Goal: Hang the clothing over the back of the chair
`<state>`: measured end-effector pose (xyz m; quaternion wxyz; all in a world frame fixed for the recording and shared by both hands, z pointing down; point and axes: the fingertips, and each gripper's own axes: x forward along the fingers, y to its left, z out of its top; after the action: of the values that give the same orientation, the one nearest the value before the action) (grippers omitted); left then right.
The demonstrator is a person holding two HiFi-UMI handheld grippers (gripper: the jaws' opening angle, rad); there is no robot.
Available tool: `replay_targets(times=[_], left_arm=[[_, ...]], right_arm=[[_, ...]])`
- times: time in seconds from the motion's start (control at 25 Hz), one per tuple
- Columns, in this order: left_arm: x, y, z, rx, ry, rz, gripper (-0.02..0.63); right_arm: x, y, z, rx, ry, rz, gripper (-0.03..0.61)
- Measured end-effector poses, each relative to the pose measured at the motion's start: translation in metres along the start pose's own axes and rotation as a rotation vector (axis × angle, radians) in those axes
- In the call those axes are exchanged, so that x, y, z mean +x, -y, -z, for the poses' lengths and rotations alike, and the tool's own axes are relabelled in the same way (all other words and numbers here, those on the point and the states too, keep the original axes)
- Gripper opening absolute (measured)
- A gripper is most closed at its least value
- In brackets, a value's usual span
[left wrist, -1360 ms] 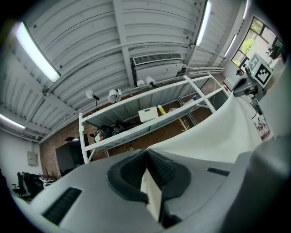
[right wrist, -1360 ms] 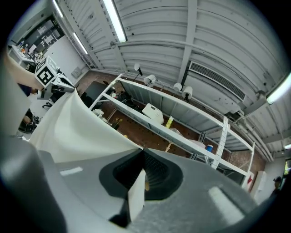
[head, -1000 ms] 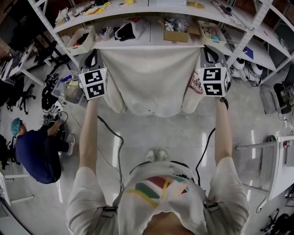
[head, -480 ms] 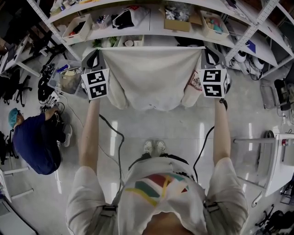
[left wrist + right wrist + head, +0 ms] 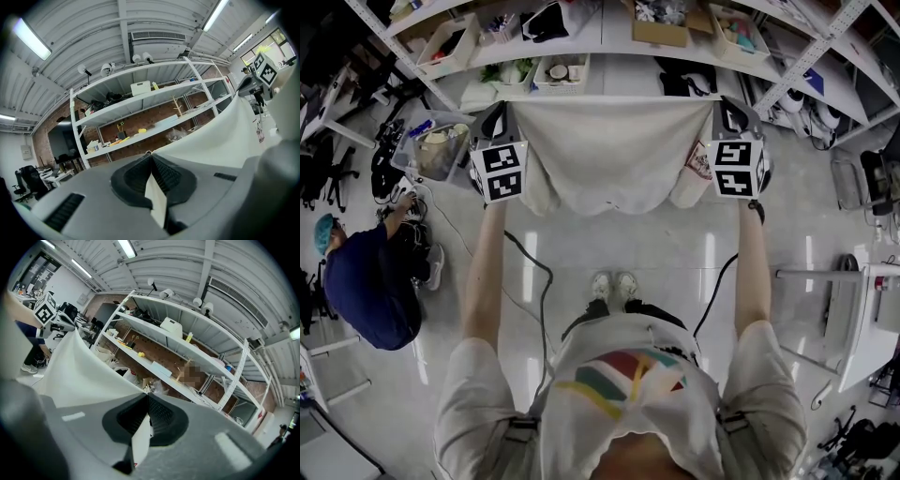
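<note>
The cream garment (image 5: 609,155) is held spread by its top edge, one corner clenched in the left tongs (image 5: 503,106) and the other in the right tongs (image 5: 719,103), with the hem hung free above bare glossy floor (image 5: 619,246). A small red print (image 5: 701,171) is seen near its right edge, too small to be read. The far side is closed off by cluttered shelving (image 5: 609,82), and the open floor is bounded by a crouched person (image 5: 361,295) at left and a white frame (image 5: 853,309) at right.

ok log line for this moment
left claw: shut on white cloth garment | right claw: shut on it | garment: spread between claws, lower edge hanging free
</note>
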<state>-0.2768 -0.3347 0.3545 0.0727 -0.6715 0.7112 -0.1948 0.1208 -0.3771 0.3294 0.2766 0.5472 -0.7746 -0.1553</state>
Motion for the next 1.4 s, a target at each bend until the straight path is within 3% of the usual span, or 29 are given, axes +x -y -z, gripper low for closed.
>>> replay_targets(times=[1.4], left_arm=[[0.015,0.05,0.11,-0.034,-0.197,0.094,0.017]], right_arm=[[0.017,-0.071,0.107,-0.015,-0.236,-0.125,0.006]])
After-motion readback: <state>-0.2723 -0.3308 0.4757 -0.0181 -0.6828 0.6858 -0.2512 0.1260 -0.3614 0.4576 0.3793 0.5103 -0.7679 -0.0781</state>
